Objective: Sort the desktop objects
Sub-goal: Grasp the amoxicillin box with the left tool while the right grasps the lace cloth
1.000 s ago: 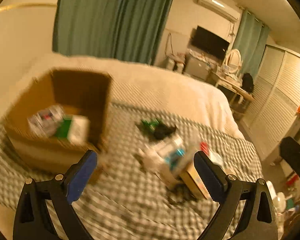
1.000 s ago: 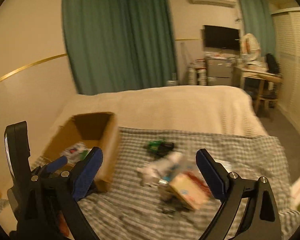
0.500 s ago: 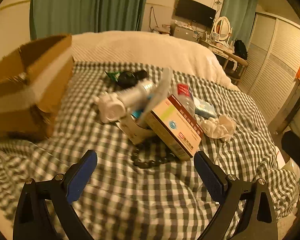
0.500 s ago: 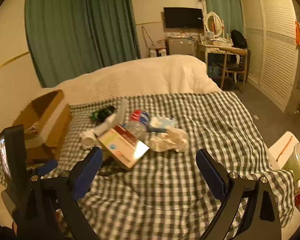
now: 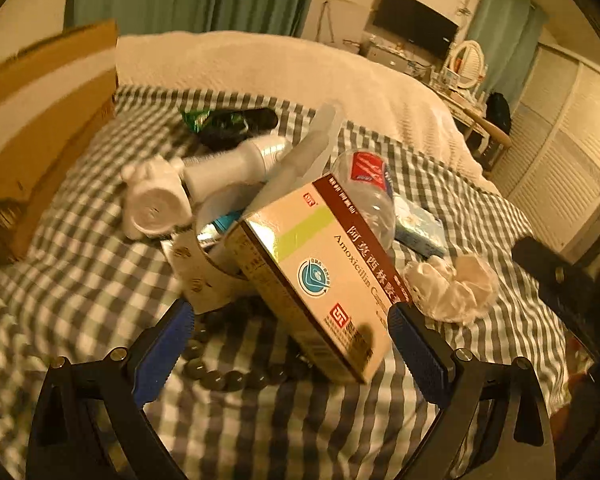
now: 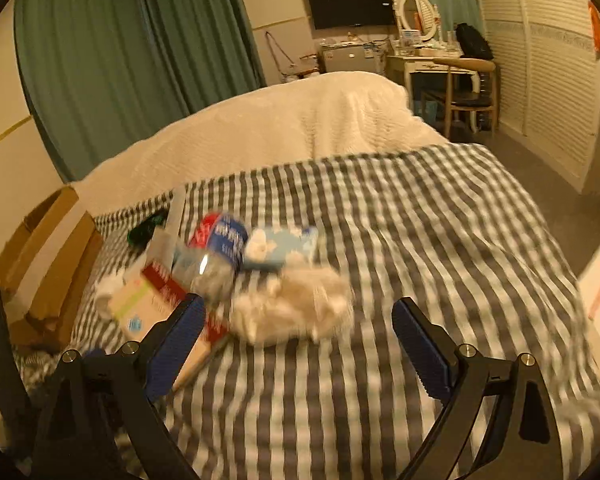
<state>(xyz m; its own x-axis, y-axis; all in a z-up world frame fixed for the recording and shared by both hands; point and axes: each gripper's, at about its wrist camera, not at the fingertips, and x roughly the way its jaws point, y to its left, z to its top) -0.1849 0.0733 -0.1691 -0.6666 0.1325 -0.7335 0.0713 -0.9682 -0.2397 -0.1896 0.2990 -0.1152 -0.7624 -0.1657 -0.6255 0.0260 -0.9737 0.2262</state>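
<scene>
- Broadly, sorting is judged at an early stage: one pile of unsorted objects lies on the checked blanket [image 5: 100, 280], and neither tool holds anything.
- Cardboard box [image 5: 40, 112], count one, at 9 o'clock of the pile and well apart from it; its contents cannot be seen from here, so what is already sorted cannot be confirmed.
- Amoxicillin carton [image 5: 320, 276], count one, tilted, its near end between the spread fingers of the left gripper [image 5: 290, 344]; judged the likeliest next pick.
- Clear plastic bottle [image 5: 366, 192] with red label, count one, at 1 o'clock of the carton and touching it.
- White tube with cap [image 5: 204, 184], count one, at 10 o'clock of the carton.
- Crumpled white tissue [image 6: 292, 304], count one, at 3 o'clock of the carton; the right gripper [image 6: 298, 334] hangs just before it, fingers released and empty.
- Light blue packet [image 5: 418, 228], count one, beside the bottle.
- Dark bead string [image 5: 228, 376], count one, partly under the carton.
- Green-and-black item [image 5: 228, 122], at 12 o'clock of the pile; blurred, number of pieces uncertain.
- Remaining: every item listed above except the box still awaits placing.
</scene>
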